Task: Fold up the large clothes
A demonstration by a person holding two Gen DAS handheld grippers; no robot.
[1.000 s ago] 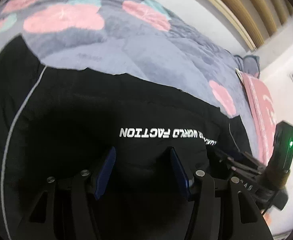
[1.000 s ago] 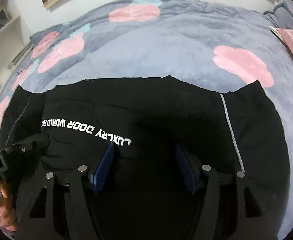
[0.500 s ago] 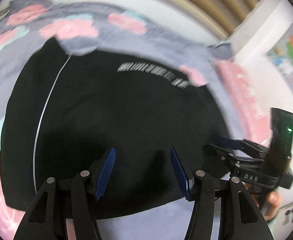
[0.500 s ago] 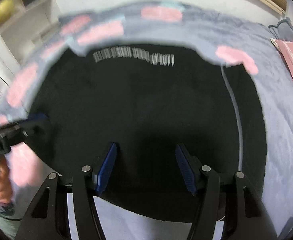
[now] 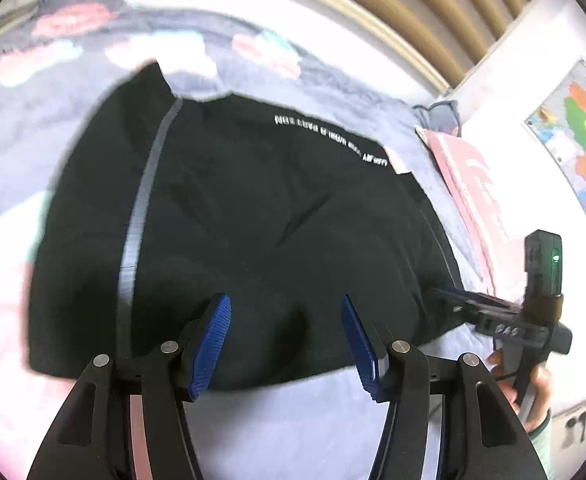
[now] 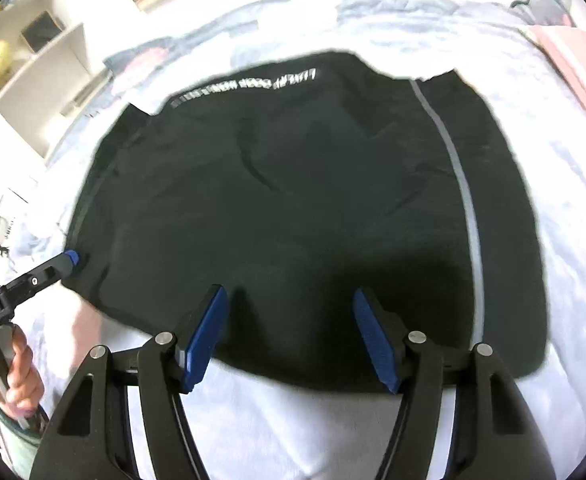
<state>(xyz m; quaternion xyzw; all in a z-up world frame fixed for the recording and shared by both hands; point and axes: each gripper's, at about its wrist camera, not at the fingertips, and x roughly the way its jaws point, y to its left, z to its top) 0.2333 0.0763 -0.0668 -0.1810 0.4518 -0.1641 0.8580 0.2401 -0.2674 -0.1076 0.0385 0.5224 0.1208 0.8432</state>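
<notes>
Pulling back, both claws — left (image 5: 285, 340), right (image 6: 291, 338) — gape empty above the black garment (image 5: 253, 220).

A bed (image 5: 313, 432) under a grey flowered blanket (image 6: 433, 36) carries a black garment (image 6: 293, 208) lying flat; a pink pillow (image 5: 473, 192) sits near its right edge.

black top on a flowery blanket

Garment (image 5: 253, 220) is black with white lettering and a grey stripe (image 5: 141, 208); blanket (image 5: 333, 432) is lavender-grey with pink and teal blobs, pillow (image 5: 473, 192) pink, gripper pads (image 6: 205, 340) blue.
</notes>
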